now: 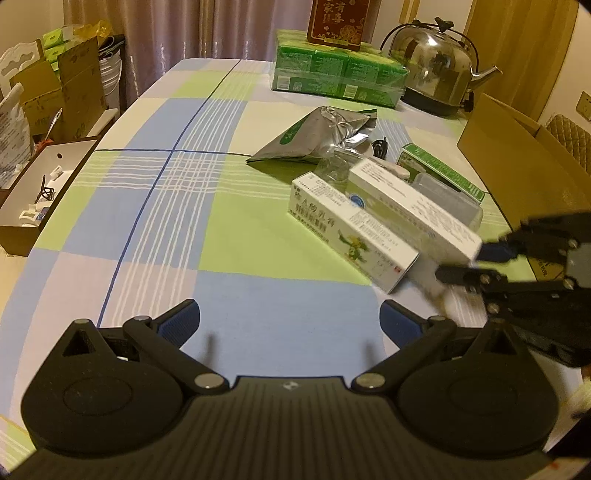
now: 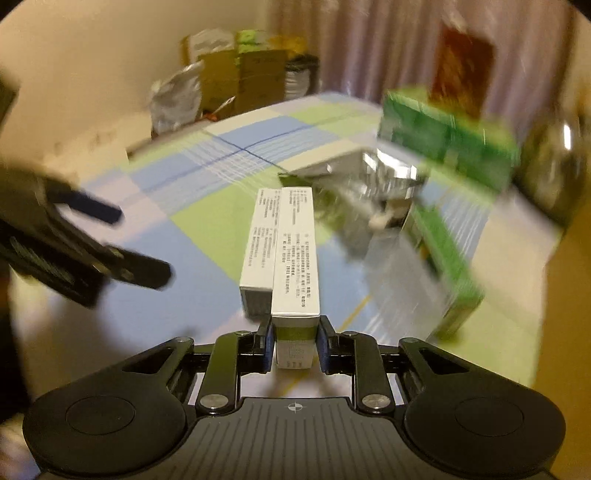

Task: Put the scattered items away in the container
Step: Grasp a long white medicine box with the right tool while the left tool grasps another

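My right gripper (image 2: 294,345) is shut on the near end of a long white carton (image 2: 295,254), which points away from me over the checked tablecloth (image 2: 207,236). A second white carton with a green plant print (image 1: 351,236) lies just to its left. In the left wrist view the right gripper (image 1: 460,263) holds the plain carton (image 1: 413,206) at its near end. My left gripper (image 1: 290,325) hovers open over bare cloth with nothing between its fingers. A silver foil pouch (image 1: 317,136), a green box (image 1: 439,173) and a clear plastic case (image 1: 450,199) lie behind. An open cardboard box (image 1: 517,166) stands at the right.
At the far end of the table stand a steel kettle (image 1: 436,66) and a green wrapped multipack (image 1: 336,74) with a red box (image 1: 338,22) on top. Left of the table sits an open dark box (image 1: 37,192), with stacked cardboard boxes (image 1: 59,85) behind it.
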The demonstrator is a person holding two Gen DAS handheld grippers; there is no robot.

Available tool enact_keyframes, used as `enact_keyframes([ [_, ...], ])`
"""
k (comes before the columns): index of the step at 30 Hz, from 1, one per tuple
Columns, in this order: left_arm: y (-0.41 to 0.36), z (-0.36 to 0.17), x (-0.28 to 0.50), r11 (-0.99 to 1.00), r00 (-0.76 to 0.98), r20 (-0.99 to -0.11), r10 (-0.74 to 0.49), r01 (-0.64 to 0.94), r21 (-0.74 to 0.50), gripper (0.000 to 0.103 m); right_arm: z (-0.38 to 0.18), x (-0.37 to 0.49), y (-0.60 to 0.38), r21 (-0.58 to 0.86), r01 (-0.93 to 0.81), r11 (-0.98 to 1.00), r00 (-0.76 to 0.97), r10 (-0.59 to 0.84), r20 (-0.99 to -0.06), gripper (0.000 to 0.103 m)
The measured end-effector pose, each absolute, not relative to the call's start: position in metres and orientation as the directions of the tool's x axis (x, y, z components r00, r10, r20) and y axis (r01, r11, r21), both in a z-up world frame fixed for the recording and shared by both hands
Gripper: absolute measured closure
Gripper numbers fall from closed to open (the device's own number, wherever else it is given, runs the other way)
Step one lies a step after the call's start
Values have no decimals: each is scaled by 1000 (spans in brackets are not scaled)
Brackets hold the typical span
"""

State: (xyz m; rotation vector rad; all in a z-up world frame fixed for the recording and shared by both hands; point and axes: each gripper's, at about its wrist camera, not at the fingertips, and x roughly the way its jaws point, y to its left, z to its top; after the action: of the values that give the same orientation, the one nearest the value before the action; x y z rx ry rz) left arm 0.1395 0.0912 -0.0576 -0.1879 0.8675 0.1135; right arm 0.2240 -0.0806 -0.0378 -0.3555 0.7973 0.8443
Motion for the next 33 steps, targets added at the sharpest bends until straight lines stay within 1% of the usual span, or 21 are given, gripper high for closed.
enact_keyframes([
  [1, 90, -57, 139, 978, 644, -765, 23, -173, -117, 1, -37, 225, -86, 96, -753, 650, 373, 543, -752, 83],
  [3, 89, -55, 139, 980, 647, -762, 22, -166, -112, 1, -34, 225, -95, 150, -718, 680, 368, 553, -748, 83],
  [8, 83, -51, 145, 983, 656, -755, 15, -147, -108, 1, -32, 217, -110, 40, -652, 757, 493, 464, -736, 83],
  [10, 79, -52, 152, 984, 658, -753, 4, -136, -113, 2, -35, 213, -114, -2, -655, 756, 514, 444, -734, 83],
  [12, 74, -53, 160, 984, 660, -751, -10, -126, -124, 5, -38, 208, -116, -29, -666, 746, 530, 445, -722, 83],
  [14, 68, -56, 172, 983, 659, -751, -27, -118, -138, 11, -41, 206, -117, -37, -669, 742, 537, 448, -715, 83],
  [18, 56, -65, 197, 984, 647, -761, -45, -103, -146, 20, -51, 207, -123, -13, -649, 761, 532, 442, -722, 83],
  [19, 53, -67, 203, 985, 645, -763, -41, -102, -138, 25, -53, 207, -124, -10, -648, 762, 531, 442, -723, 83],
  [20, 51, -70, 206, 987, 641, -767, -32, -103, -127, 35, -54, 206, -127, -7, -646, 763, 531, 444, -722, 82],
  [21, 50, -72, 210, 988, 634, -773, -19, -106, -111, 40, -55, 206, -128, -6, -647, 762, 530, 444, -722, 82],
  [22, 49, -74, 212, 989, 628, -778, -9, -107, -98, 52, -56, 205, -128, -7, -648, 761, 531, 445, -721, 79],
  [23, 49, -75, 214, 990, 618, -786, 5, -112, -81, 66, -56, 206, -128, -11, -649, 761, 533, 444, -720, 72],
  [24, 49, -76, 215, 991, 607, -794, 23, -118, -62, 69, -57, 205, -128, -15, -649, 761, 537, 444, -717, 66],
  [25, 49, -77, 214, 992, 602, -798, 34, -117, -46, 76, -57, 206, -128, -18, -650, 760, 541, 445, -714, 53],
  [26, 50, -77, 211, 993, 598, -801, 37, -114, -40, 81, -57, 206, -127, -17, -652, 758, 543, 451, -708, 48],
  [33, 52, -71, 176, 998, 573, -819, 19, -64, -22, 81, -53, 213, -115, -26, -659, 752, 561, 468, -683, 48],
])
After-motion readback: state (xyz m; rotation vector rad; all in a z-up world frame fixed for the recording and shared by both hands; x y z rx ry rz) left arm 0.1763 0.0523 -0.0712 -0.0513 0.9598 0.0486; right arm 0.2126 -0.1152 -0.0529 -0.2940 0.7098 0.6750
